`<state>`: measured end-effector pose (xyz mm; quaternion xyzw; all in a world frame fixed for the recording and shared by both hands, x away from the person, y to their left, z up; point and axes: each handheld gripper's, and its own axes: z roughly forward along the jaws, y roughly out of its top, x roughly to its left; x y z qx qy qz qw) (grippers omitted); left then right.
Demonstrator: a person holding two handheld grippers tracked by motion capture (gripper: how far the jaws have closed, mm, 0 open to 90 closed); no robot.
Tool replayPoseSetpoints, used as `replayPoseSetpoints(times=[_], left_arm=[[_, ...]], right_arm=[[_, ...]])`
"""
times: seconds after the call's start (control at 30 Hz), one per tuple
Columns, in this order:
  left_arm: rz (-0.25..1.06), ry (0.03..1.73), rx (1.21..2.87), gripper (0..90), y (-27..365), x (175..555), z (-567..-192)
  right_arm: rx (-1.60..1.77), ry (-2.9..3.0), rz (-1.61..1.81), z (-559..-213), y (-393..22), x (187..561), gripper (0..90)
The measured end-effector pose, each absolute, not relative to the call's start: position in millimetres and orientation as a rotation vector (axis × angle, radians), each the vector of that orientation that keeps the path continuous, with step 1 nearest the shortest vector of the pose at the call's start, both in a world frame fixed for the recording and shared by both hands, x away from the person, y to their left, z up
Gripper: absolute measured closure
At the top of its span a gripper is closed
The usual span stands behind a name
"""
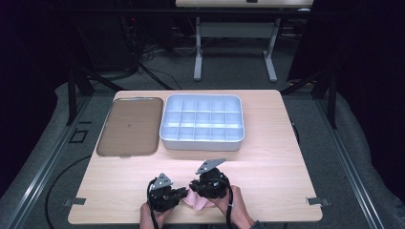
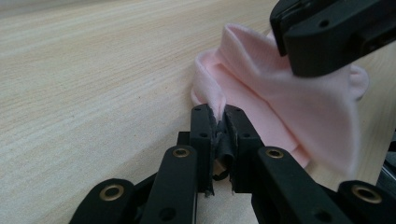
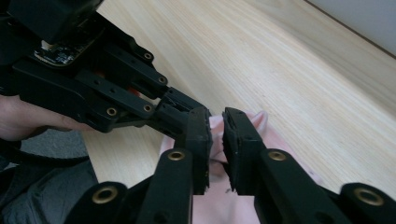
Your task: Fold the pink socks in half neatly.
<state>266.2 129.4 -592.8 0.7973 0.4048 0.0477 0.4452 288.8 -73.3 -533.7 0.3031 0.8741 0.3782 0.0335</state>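
A small pink cloth [image 1: 198, 202] lies crumpled on the wooden table near its front edge, between my two grippers. My left gripper [image 2: 217, 111] is shut on a raised fold of the cloth [image 2: 280, 102], which is pinched between its pads. My right gripper [image 3: 215, 116] points down over the cloth [image 3: 261, 125], its jaws a narrow gap apart with pink fabric showing in the gap; the pads do not press it. In the high view the left gripper [image 1: 179, 193] and right gripper [image 1: 193, 187] nearly meet tip to tip.
A white box [image 1: 202, 123] with several empty compartments stands at the table's middle back. A flat brown tray [image 1: 130, 126] lies to its left. A person's hands [image 1: 239, 210] reach in from the front edge.
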Motion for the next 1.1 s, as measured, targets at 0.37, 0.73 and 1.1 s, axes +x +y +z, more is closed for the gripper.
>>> replayPoseSetpoints(times=[0.37, 0.73, 1.1], left_arm=[[0.119, 1.004, 1.973, 82.6, 129, 266, -593], [0.125, 1.008, 1.973, 82.4, 129, 266, -593], [0.127, 1.006, 1.972, 82.5, 129, 266, -593]], right_arm=[[0.999, 2.566, 1.252, -522, -108, 284, 67.4], [1.241, 2.438, 1.097, -536, -176, 276, 67.0], [1.323, 2.433, 0.993, -558, -193, 269, 67.8]])
